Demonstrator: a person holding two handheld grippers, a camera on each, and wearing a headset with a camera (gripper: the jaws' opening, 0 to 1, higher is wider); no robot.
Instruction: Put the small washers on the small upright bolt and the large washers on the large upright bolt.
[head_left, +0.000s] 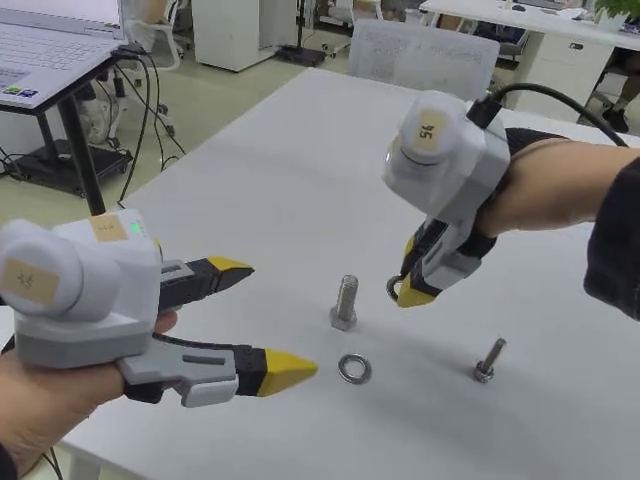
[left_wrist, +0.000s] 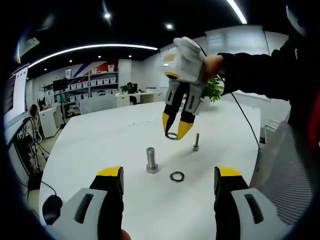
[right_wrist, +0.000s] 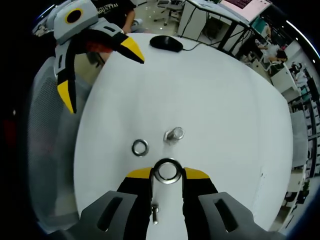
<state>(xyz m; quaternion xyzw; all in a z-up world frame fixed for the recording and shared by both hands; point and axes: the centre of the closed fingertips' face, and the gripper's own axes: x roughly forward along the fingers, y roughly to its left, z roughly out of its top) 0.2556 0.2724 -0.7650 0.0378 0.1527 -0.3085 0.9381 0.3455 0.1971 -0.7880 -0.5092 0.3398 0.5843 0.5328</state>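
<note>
A large silver steel bolt (head_left: 344, 302) stands head-down at frame centre on the white tabletop (head_left: 300, 180), with a flat silver ring washer (head_left: 354, 369) just below it. A small silver bolt (head_left: 489, 361) stands lower right. A second silver washer (right_wrist: 167, 171) is pinched in the right gripper's (right_wrist: 167, 176) jaws.

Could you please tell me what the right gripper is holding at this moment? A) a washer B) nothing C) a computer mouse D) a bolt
A: a washer is pinched between the tips of the right gripper, in the air above the table.
</note>
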